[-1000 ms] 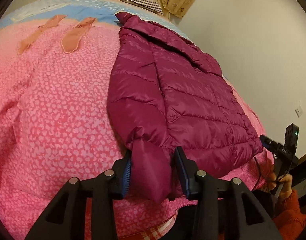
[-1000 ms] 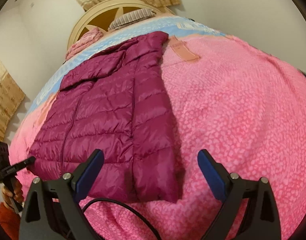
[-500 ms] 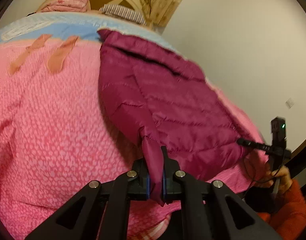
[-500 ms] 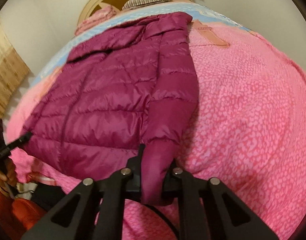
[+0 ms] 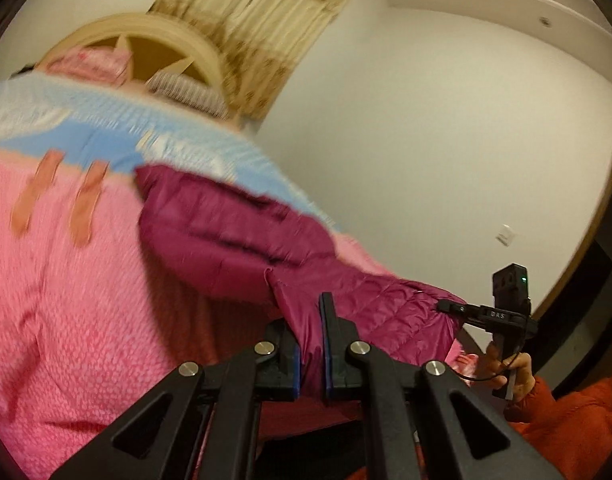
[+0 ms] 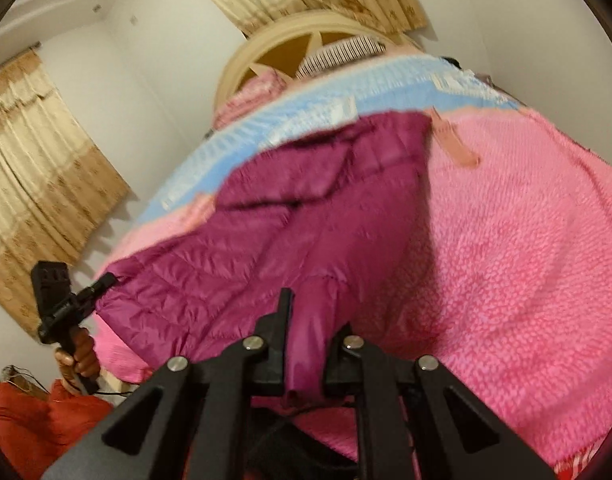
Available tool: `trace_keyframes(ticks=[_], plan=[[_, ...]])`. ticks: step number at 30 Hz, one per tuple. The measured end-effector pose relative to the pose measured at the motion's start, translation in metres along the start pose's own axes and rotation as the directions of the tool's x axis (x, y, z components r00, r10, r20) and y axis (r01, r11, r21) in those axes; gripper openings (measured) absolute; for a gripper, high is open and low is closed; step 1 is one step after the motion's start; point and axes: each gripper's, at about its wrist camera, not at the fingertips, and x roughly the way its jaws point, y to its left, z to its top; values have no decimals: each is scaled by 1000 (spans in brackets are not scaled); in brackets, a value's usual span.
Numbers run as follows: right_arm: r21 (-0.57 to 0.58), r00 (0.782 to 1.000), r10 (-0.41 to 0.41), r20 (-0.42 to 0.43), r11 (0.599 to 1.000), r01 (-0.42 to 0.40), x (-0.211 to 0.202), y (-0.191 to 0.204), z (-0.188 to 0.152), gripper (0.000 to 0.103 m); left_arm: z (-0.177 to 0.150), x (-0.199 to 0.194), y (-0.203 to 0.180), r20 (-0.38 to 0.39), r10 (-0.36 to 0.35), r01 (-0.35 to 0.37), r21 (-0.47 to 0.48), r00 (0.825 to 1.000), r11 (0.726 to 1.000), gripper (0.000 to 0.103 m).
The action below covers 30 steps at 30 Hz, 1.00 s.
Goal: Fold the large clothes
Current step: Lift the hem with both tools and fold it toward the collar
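A magenta quilted puffer jacket (image 5: 233,240) lies on a pink bedspread (image 5: 65,320). My left gripper (image 5: 310,344) is shut on one sleeve cuff and lifts it off the bed. My right gripper (image 6: 306,344) is shut on the other sleeve cuff of the jacket (image 6: 233,264), also lifted. The jacket's hem hangs toward the bed's near edge. Each view shows the other gripper held in a hand, at the right of the left wrist view (image 5: 502,312) and at the left of the right wrist view (image 6: 61,304).
The bed has a pale blue band (image 6: 326,104) near a cream headboard (image 6: 306,48) with folded pink bedding (image 5: 93,64) and a striped pillow (image 6: 342,52). Beige curtains (image 6: 33,184) hang on the wall. An orange garment (image 6: 21,416) is on the person.
Both grippers closed on the sleeve cuffs and have risen, pulling the sleeves up off the bed. The cameras now tilt upward toward the headboard and walls.
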Motion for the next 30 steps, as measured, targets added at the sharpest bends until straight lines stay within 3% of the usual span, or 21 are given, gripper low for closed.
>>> trace_keyframes(ticks=[3,6,14,19,21,25,30], plan=[[2,997,41,66,999,-41,-18,6,12,13,17,-6,-17,31,-22,21,31,999,999,7],[22,988,83,130,996,-86,-28,5,30,13,45,3,-20,50,26,-28,41,998,999,7],[34,978,47,204,998,-55,5,-6,115,12,118,53,22,62,162,-159,-41,985,986,7],[46,978,-36,207,999,27,54,-13,170,12,155,120,69,26,308,-305,-64,951,950,7],[63,979,-61,194,997,50,78,-20,187,12,162,144,92,-9,330,-329,-104,944,939,7],[123,982,-113,148,988,95,139,-49,212,13,171,196,136,-82,398,-406,-123,914,906,7],[205,983,-165,84,968,145,206,-85,220,13,170,244,179,-167,441,-465,-154,882,872,7]])
